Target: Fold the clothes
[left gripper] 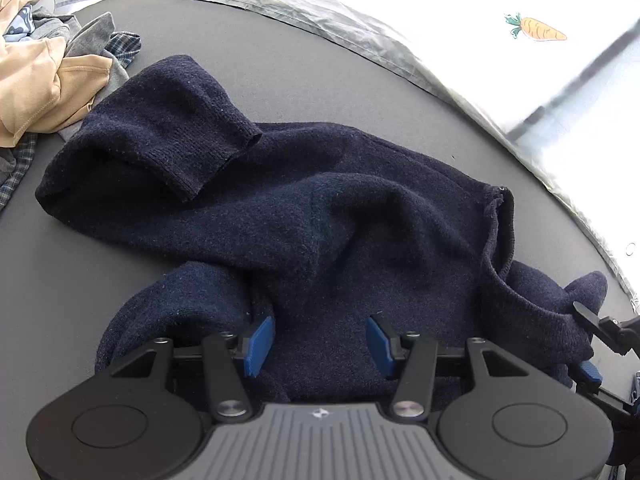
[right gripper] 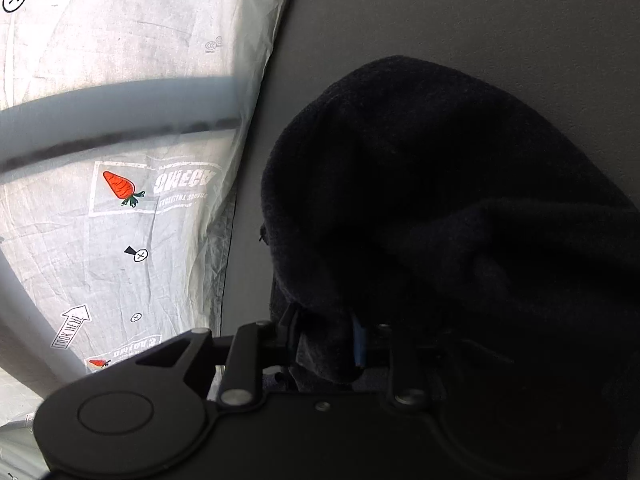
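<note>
The navy sweater (left gripper: 320, 208) lies rumpled mid-bench (left gripper: 280, 48), one sleeve folded across its far left. The left gripper (left gripper: 320, 340) hovers released above the near hem, likely choosing a hold. The right gripper (right gripper: 324, 344) has cloth draped between its jaws; whether it pinches, I cannot tell.

Both views bulge with fisheye curve, corners cut off dark. In the left wrist view the white sheet (left gripper: 520, 8) along the top glares, blown out, while the grey table (left gripper: 280, 60) is evenly lit with soft shadows. The right wrist view is dimmer: the sweater (right gripper: 440, 200) reads near-black, detail lost. A blurred bar (right gripper: 120, 120) crosses its sheet.
</note>
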Demonstrator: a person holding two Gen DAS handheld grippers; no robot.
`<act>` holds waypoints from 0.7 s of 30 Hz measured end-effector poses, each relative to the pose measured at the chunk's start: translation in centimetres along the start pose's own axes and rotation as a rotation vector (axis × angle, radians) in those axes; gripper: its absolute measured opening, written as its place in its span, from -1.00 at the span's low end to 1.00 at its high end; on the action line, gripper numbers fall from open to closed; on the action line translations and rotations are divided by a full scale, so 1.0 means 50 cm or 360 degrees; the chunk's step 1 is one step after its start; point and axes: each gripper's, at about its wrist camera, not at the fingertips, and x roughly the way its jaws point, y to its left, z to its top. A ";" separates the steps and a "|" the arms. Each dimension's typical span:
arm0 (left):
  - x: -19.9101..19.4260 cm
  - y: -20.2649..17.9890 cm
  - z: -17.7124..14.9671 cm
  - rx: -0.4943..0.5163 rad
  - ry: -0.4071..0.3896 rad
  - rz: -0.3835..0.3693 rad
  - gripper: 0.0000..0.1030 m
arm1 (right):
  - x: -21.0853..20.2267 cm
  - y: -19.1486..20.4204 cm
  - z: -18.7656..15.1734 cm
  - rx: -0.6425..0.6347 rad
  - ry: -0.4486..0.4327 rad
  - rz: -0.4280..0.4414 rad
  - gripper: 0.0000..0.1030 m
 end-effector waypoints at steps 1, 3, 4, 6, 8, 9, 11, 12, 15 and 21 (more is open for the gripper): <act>-0.005 0.001 -0.006 0.0011 0.0002 0.0000 0.03 | -0.005 -0.003 -0.006 -0.0017 -0.0012 -0.0019 -0.44; -0.014 0.009 -0.020 0.0009 0.0018 -0.0011 0.03 | -0.019 -0.012 -0.018 -0.0048 -0.0029 -0.0052 -0.41; -0.020 0.013 -0.030 0.0008 0.0024 -0.0007 0.03 | -0.025 -0.017 -0.024 -0.0056 -0.0034 -0.0061 -0.39; -0.031 0.024 -0.048 0.0008 0.0032 0.0002 0.03 | -0.039 -0.029 -0.035 -0.0055 -0.0033 -0.0067 -0.35; -0.041 0.037 -0.065 0.0008 0.0035 -0.0002 0.03 | -0.052 -0.038 -0.047 -0.0064 -0.0036 -0.0075 -0.31; -0.047 0.044 -0.074 0.0006 0.0038 -0.0001 0.03 | -0.059 -0.044 -0.054 -0.0063 -0.0035 -0.0081 -0.28; -0.059 0.055 -0.092 0.0008 0.0035 -0.0001 0.03 | -0.073 -0.055 -0.069 -0.0062 -0.0033 -0.0092 -0.26; -0.065 0.060 -0.101 0.0010 0.0033 -0.0003 0.03 | -0.080 -0.061 -0.077 -0.0062 -0.0032 -0.0097 -0.23; -0.082 0.075 -0.126 0.0016 0.0029 -0.0016 0.03 | -0.099 -0.076 -0.101 -0.0072 -0.0031 -0.0133 -0.21; -0.102 0.107 -0.169 0.0019 0.0048 -0.0050 0.03 | -0.138 -0.124 -0.157 -0.0109 -0.0053 -0.0220 -0.21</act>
